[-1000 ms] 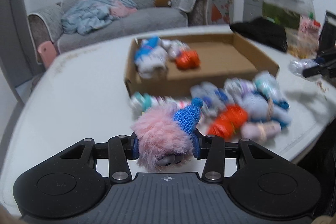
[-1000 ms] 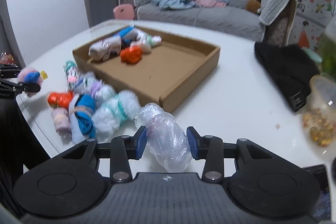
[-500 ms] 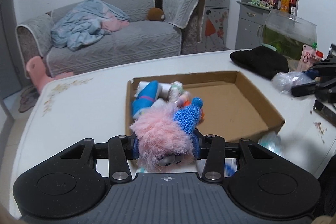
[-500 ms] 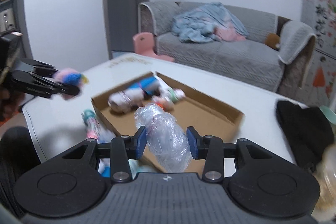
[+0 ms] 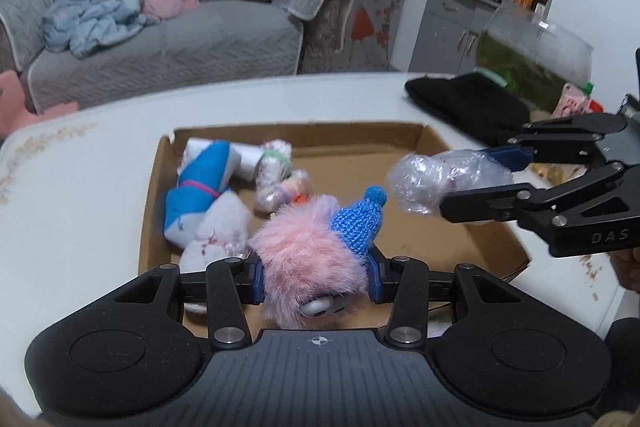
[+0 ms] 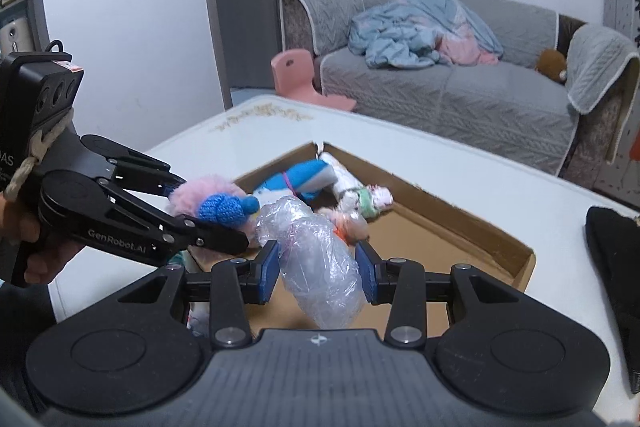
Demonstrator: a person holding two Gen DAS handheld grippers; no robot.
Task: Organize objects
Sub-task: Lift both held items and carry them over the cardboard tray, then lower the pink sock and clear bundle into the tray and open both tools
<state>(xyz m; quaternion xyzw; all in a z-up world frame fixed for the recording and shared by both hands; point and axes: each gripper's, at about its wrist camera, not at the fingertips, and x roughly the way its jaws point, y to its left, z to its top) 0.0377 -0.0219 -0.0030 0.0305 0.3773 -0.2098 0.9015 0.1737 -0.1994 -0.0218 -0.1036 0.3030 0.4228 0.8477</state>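
Grey sofa (image 5: pixel 168 43) beyond the table's far edge, blue blanket (image 5: pixel 108 7) heaped on it. Pink chair (image 6: pixel 304 75) beside. Black cloth (image 5: pixel 468 107) near the table's far right corner; glass fishbowl (image 5: pixel 532 59) behind.

A fluffy pink plush toy with a blue knitted bobble hat (image 5: pixel 316 251) was clamped between the blue pads of the left gripper (image 5: pixel 316 277), held above the near edge of a shallow brown cardboard tray (image 5: pixel 460 239). A crumpled clear plastic-wrapped bundle (image 6: pixel 320 263) was clamped in the right gripper (image 6: pixel 318 277), also over the tray. Inside the tray's far left corner lay a blue-and-white rolled sock bundle (image 5: pixel 200 187), a white fuzzy bundle (image 5: pixel 218 231) and a small pale pastel bundle (image 5: pixel 276 171), touching one another.
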